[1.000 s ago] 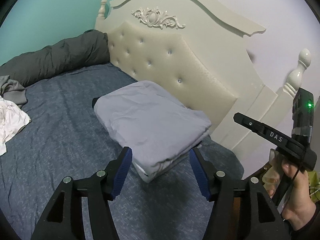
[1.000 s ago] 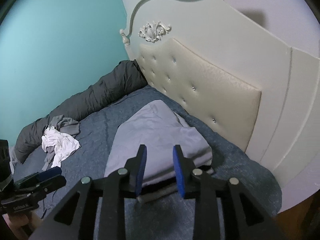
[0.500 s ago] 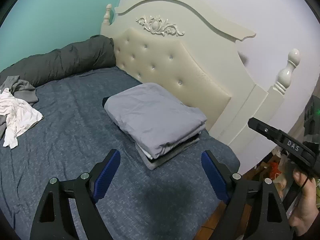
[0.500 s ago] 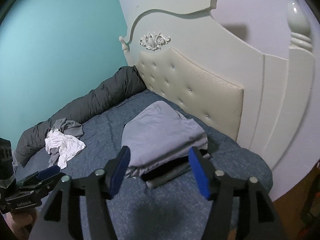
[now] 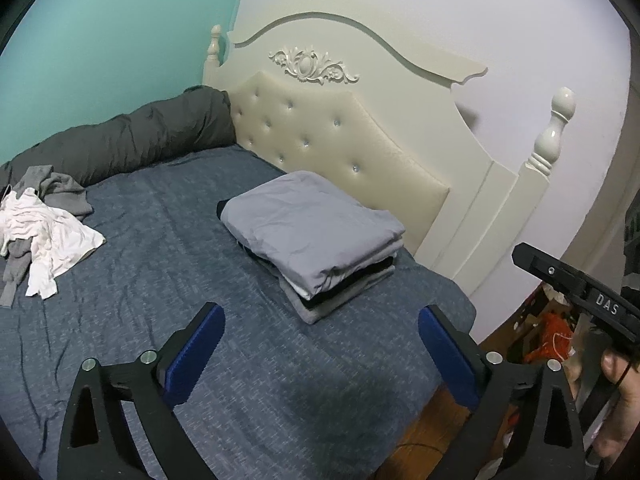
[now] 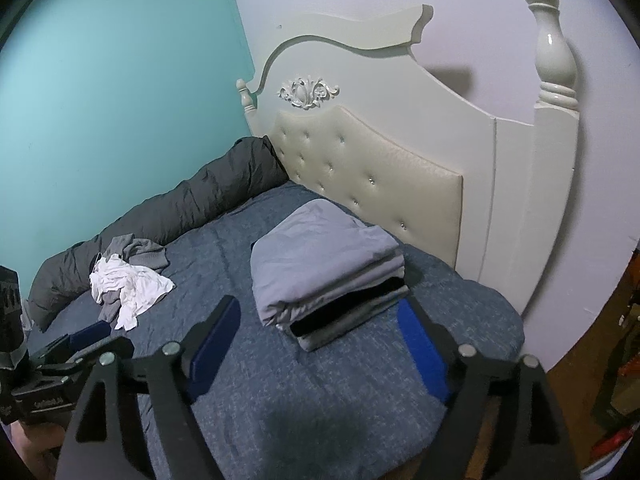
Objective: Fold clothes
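Spreading its blue-padded jaws wide, the left hand-held gripper point(image 5: 320, 344) hangs over the blue bedspread point(image 5: 168, 264) with nothing between its pads, and the right hand-held gripper point(image 6: 320, 344) is likewise opening and empty. Just beyond both sets of fingertips sits a neat stack of folded clothes point(image 5: 316, 228), a light grey piece on top, with white, black and darker grey layers under it, resting near the cream padded headboard point(image 5: 340, 140). Well apart, toward the far side of the bed, lies a crumpled heap of white and grey clothes point(image 5: 44, 228), unfolded. A dark grey rolled duvet point(image 5: 128, 140) runs along the turquoise wall point(image 5: 112, 40) behind that heap.
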`<state>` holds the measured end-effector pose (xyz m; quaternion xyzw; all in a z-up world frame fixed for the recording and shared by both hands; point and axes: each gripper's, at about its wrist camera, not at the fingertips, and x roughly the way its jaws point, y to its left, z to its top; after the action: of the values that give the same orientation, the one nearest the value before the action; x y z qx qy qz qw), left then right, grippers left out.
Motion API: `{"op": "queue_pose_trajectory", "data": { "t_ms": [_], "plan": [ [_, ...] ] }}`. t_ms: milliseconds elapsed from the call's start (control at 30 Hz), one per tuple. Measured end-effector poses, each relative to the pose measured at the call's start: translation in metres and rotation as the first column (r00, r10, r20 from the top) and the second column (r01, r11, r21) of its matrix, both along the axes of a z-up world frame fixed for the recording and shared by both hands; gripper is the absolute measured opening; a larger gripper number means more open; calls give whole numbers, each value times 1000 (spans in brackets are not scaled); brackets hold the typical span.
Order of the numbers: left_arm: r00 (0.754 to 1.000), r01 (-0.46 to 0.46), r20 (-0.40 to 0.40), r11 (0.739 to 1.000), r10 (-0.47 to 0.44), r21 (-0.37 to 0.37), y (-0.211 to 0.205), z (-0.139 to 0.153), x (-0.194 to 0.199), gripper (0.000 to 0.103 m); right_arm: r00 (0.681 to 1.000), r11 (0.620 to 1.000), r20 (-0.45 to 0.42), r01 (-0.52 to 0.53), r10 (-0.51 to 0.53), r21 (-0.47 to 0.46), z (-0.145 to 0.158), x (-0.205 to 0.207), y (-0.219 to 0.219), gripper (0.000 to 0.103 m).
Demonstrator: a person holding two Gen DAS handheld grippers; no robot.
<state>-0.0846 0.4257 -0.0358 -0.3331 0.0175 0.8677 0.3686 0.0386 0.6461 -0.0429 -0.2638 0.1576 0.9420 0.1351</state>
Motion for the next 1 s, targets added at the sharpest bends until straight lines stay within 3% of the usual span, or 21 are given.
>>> {"op": "queue_pose_trajectory", "data": {
  "t_ms": [233, 1000],
  "plan": [
    [1000, -2, -23, 1000, 2, -11, -13, 6, 14, 103, 1000, 1000, -1, -9, 9, -6, 1, 16, -17, 96],
    [999, -8, -33, 1000, 9, 1, -47, 15, 48, 103, 1000, 1000, -23, -14, 14, 24, 5, 59, -54, 102]
  ]
}}
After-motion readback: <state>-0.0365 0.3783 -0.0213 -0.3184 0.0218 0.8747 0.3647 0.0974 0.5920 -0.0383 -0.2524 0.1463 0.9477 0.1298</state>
